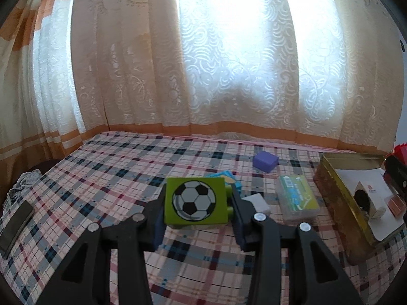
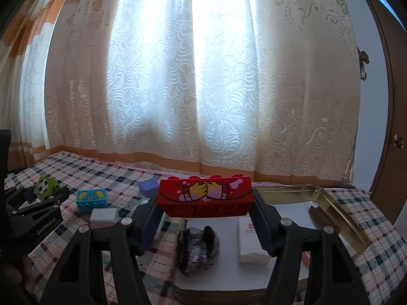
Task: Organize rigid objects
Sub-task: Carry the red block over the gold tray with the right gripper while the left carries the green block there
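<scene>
Plaid bedspread, lace curtain behind. My left gripper is clamped on the green ball brick, my right gripper clamped on the red brick above the tin. Tin already holds a white box and a dark bundle (can't identify). Purple block, blue brick, white block and clear case are left on the bed. Case label unreadable.

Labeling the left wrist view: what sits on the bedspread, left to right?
Dark phone → green soccer-ball block, held in the left gripper → purple block → clear plastic case → gold tin.
</scene>
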`<state>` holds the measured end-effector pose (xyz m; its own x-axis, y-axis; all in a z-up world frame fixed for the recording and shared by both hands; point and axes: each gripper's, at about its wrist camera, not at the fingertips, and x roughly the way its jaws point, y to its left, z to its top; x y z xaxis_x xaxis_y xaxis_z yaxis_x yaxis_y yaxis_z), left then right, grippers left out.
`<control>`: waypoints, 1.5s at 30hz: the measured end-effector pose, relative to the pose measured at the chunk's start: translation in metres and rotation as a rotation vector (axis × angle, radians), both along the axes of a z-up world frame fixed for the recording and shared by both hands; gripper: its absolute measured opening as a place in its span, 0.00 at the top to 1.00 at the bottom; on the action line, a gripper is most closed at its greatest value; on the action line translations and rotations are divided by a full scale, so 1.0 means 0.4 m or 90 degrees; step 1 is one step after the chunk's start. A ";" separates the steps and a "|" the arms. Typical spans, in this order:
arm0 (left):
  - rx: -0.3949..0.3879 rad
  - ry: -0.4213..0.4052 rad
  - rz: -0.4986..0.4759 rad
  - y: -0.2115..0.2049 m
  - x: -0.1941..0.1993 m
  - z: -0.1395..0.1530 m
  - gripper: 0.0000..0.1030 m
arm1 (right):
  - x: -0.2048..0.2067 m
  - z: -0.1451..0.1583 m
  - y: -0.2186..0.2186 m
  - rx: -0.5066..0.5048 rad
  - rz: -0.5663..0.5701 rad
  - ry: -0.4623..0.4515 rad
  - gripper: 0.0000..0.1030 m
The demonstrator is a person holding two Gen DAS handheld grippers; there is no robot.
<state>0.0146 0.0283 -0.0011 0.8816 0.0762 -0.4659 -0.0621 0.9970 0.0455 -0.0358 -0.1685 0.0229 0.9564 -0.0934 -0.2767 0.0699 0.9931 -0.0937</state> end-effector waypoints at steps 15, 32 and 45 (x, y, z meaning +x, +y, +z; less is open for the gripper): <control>-0.012 -0.011 -0.049 -0.112 -0.013 0.016 0.59 | -0.012 0.011 -0.126 0.006 -0.042 -0.015 0.35; -0.027 -0.031 -0.131 -0.283 -0.026 0.047 0.59 | -0.025 0.028 -0.305 0.040 -0.106 -0.022 0.35; -0.021 -0.006 -0.200 -0.452 -0.019 0.030 0.59 | -0.032 0.029 -0.478 0.047 -0.187 -0.017 0.35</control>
